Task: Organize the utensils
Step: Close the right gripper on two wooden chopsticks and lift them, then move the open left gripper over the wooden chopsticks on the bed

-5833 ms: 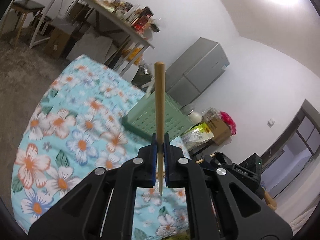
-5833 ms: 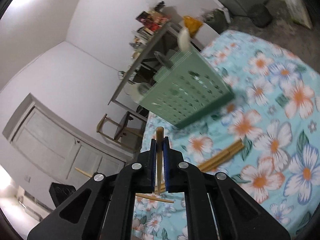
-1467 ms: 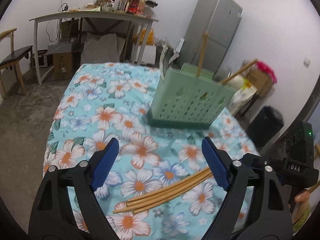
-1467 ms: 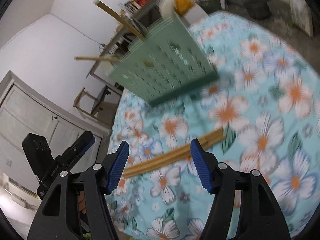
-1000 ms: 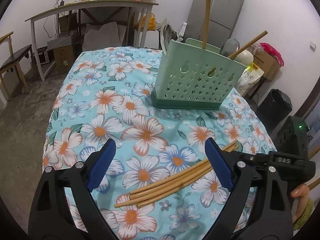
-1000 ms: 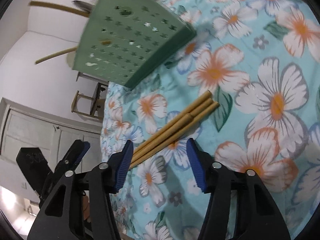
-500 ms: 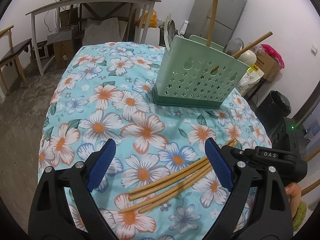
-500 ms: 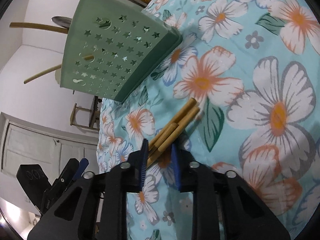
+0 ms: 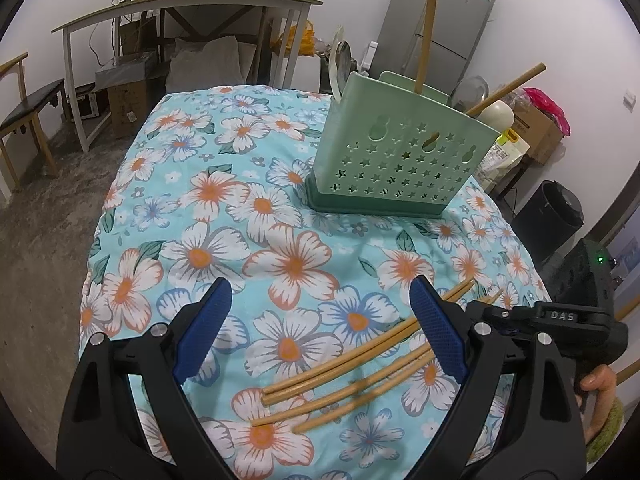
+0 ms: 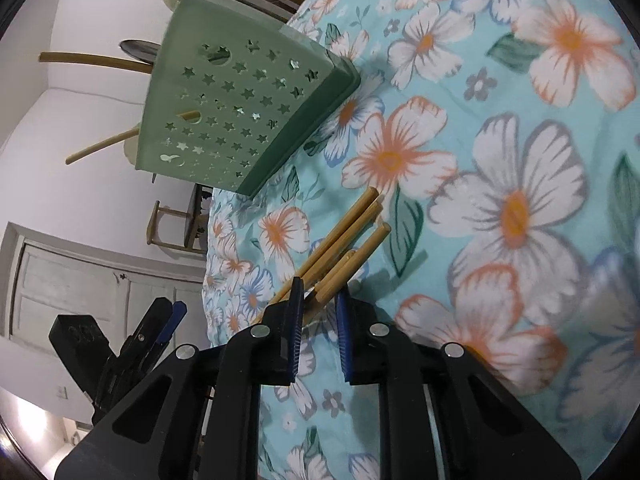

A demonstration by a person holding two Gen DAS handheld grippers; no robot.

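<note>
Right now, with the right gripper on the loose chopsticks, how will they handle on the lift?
The chopsticks look thin, stiff and light, so probably little sag. They are round and smooth, so likely to roll or slide apart. The right gripper seems to pinch more than one near one end, so they may pivot or drop.

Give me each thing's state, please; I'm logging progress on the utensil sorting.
Holder: upright on the floral cloth, two chopsticks and a spoon standing in it.
Loose chopsticks: four lying on the cloth, some between the right gripper's pads.
Left gripper: open, empty.
Right gripper: shut on loose chopsticks.
</note>
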